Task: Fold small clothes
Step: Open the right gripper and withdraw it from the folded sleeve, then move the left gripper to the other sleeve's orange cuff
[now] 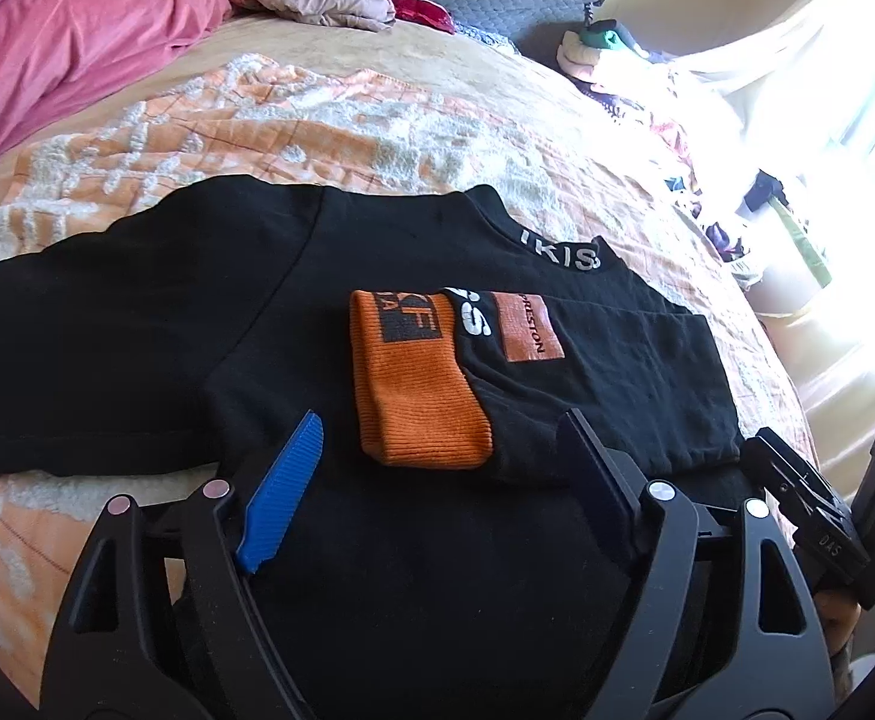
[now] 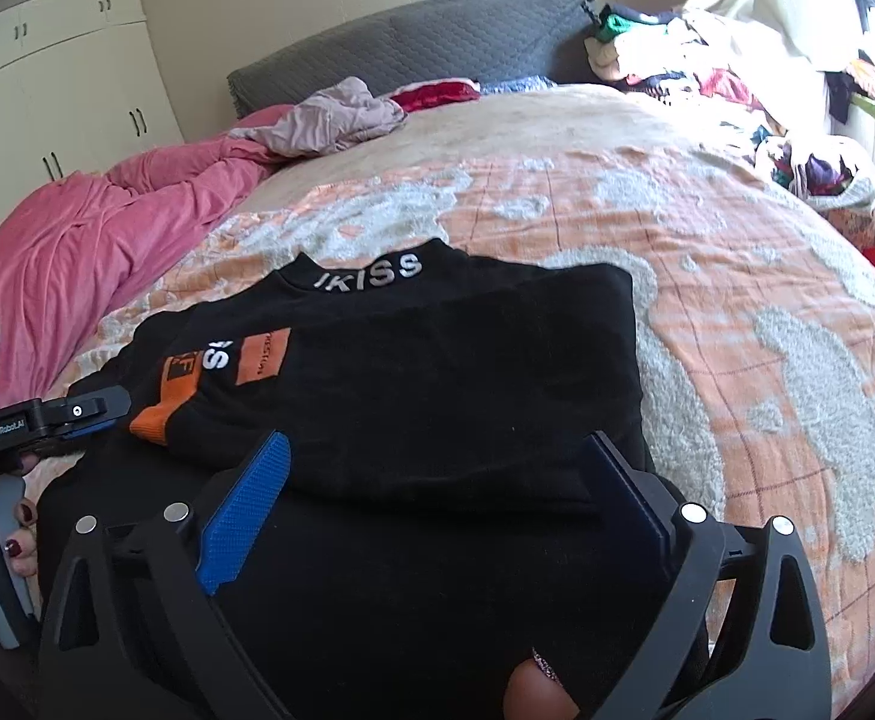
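A black top [image 1: 155, 324] lies spread on the bed, filling the lower middle of both views. Its collar [image 2: 371, 270], lettered in white, points toward the top of the frame. One sleeve with an orange cuff [image 1: 419, 384] is folded across the chest, so the cuff rests on the black cloth at frame centre in the left view and at lower left in the right view. The other sleeve stretches flat toward the left edge of the left view.

The left gripper [image 1: 437, 468] hovers low over the near hem with its jaws spread wide; no cloth sits between the blue finger [image 1: 281, 492] and the dark one. The right gripper [image 2: 443, 510] stands likewise parted over the near part of the top, nothing pinched. Each tool shows at the edge of the other's view, close beside it.

Around the top, the orange and white bedspread [image 2: 737, 312] lies bare to the right and above the collar, giving open room on those sides. A pink blanket [image 2: 77, 234] is bunched along the left side, and a pale crumpled garment [image 2: 329, 120] lies near the grey headboard [image 2: 413, 42]. A heap of mixed clothes [image 2: 707, 66] is piled at the upper right, off the bed's far corner. White cupboards [image 2: 59, 90] line the upper left wall.
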The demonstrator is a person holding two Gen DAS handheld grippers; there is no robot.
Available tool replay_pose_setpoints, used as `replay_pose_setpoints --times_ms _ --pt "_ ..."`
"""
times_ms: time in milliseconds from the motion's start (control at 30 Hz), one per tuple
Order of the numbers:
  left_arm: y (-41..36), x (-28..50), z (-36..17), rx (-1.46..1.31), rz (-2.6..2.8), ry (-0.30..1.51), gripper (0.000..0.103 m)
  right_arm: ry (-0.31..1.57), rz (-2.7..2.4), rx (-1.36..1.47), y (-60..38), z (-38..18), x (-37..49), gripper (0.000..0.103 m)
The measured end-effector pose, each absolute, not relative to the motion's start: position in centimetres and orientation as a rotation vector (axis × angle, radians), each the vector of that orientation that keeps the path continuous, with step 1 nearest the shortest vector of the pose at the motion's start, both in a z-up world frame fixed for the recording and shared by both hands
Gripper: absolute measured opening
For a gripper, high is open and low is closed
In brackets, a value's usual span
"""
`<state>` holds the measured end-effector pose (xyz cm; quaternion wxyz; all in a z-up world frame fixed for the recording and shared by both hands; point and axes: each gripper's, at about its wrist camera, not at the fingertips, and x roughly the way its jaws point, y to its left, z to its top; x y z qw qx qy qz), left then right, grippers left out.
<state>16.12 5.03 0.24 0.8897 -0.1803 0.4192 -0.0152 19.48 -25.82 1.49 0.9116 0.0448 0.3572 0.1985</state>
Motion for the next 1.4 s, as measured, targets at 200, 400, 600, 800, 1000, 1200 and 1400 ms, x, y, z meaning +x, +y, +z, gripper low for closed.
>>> replay_pose_setpoints --times_ms 200,400,600,800,1000,1200,1400 --pt "6.1 14.9 1.0 -0.364 0.028 0.833 0.090 0.699 0.421 0.097 -25.6 2.2 19.0 0.098" --pt "7.1 13.6 1.3 -0.372 0.062 0.815 0.093 0.672 0.439 0.085 -25.1 2.8 18.4 0.098" --pt "8.7 12.0 1.6 -0.379 0.129 0.787 0.093 0.632 0.474 0.042 -23.0 4.0 17.0 0.098" --pt "10.3 10.4 1.7 -0.372 0.198 0.765 0.093 0.609 0.513 0.012 -20.9 5.2 15.8 0.098" --pt "12.0 9.3 2.1 -0.393 0.229 0.747 0.093 0.610 0.535 -0.019 -18.5 6.0 15.2 0.098" --pt "13.5 8.6 2.2 -0.407 0.268 0.730 0.093 0.622 0.553 -0.044 -15.7 6.3 14.8 0.098" --pt "15.3 7.7 2.6 -0.422 0.329 0.701 0.093 0.627 0.564 -0.070 -13.2 6.8 14.6 0.098"
